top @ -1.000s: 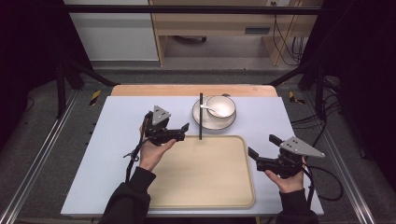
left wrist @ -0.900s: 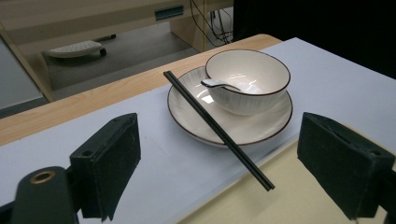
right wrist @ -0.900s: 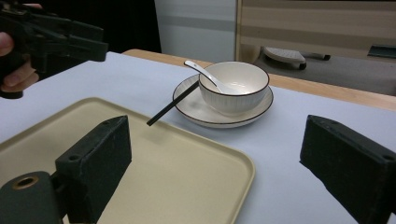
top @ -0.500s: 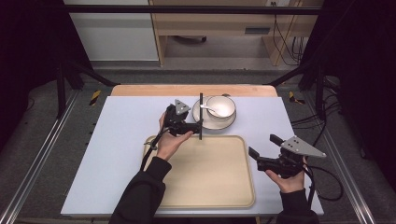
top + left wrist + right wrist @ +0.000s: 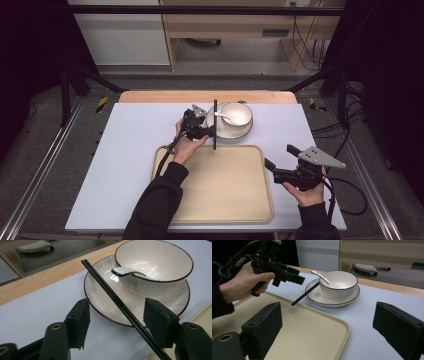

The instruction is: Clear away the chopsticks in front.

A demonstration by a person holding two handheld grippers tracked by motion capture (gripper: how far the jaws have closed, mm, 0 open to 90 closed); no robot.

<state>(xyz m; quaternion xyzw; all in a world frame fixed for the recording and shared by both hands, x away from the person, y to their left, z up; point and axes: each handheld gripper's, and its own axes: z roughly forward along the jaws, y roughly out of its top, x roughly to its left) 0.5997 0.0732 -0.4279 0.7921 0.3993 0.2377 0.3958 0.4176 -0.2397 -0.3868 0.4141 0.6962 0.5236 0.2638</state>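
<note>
Straddling slim black chopsticks [image 5: 125,308], closing left gripper [image 5: 117,317] faces glossy ribbed plate [image 5: 105,293]

text: none legible | labels: none | brands: none | numbers: none | signs: none

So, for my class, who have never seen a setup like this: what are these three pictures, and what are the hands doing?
A person holds a black two-jaw tool in each hand. One picture looks down from above the table; the other two come from cameras riding on each tool. On the pale table lie a beige plastic tray and a white ribbed bowl with a white spoon, on a white plate. The left tool has just been closing around the black chopsticks, not yet gripping. The right tool waits open.
</note>
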